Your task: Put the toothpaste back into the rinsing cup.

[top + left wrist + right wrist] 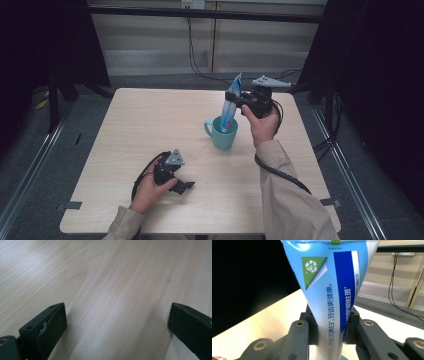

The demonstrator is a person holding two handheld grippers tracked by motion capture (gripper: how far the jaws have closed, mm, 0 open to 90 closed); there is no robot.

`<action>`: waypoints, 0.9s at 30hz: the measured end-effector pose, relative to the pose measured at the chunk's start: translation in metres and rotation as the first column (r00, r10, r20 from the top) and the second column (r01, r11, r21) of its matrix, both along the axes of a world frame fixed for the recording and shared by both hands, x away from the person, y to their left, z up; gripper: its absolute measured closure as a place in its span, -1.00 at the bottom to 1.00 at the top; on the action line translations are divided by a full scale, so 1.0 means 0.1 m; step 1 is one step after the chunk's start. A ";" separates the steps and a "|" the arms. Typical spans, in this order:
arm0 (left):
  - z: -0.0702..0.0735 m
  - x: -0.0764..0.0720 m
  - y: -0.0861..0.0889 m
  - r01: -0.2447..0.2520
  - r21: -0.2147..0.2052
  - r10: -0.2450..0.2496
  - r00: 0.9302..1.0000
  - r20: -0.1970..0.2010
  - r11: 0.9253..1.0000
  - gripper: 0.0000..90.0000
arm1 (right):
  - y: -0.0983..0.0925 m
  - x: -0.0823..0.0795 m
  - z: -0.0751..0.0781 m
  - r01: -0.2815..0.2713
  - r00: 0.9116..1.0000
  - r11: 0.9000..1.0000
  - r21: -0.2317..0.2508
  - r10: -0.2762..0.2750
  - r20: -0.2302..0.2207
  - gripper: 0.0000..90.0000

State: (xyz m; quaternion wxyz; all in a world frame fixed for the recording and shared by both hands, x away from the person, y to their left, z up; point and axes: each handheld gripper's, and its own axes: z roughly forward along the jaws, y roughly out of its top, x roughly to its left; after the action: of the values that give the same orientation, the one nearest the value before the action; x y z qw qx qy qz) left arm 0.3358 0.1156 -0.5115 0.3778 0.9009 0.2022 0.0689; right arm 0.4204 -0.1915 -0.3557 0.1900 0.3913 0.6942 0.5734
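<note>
- I'm clamping my right gripper (239,100) on the blue toothpaste tube (231,102), its jaws closed on the tube's body, and I'm holding it cap-end down over the teal mug (221,132).
- The tube's lower end is sitting inside the mug's mouth, with the flat crimped end sticking up and leaning away from my hand.
- To do this well, I'm judging that I should be keeping the tube centred over the opening, easing it straight down so it isn't catching the rim or tipping the mug, and letting go only once the cap is resting on the bottom.
- My left gripper (181,181) is resting on the table (140,125) near my side, jaws spread wide with nothing between them, well apart from the mug.
- The right gripper view is giving me the grip itself: both pads pressing the toothpaste tube (332,297) about mid-body, print readable.
- The high view is giving me the tube lined up with the mug and its handle pointing left.
- The left gripper view is giving me bare table (112,285) between open jaws.
</note>
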 end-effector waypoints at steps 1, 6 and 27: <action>0.00 0.00 0.00 -0.002 -0.002 0.002 1.000 0.002 1.000 -0.95 | 0.00 0.00 -0.01 0.000 1.000 1.000 -0.001 0.000 -0.002 0.59; 0.00 0.00 0.00 -0.002 -0.003 0.002 1.000 0.002 1.000 -0.95 | 0.01 0.01 -0.08 0.006 1.000 1.000 0.001 -0.006 -0.014 0.59; 0.00 0.00 0.00 -0.006 -0.006 0.006 1.000 0.000 1.000 -0.95 | 0.07 0.01 -0.36 0.019 1.000 1.000 -0.019 -0.020 -0.023 0.58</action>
State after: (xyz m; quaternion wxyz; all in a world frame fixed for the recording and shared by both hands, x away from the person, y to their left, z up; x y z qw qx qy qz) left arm 0.3353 0.1152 -0.5119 0.3805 0.8991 0.2049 0.0694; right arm 0.4215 -0.1848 -0.3916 0.1912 0.4030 0.6980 0.5602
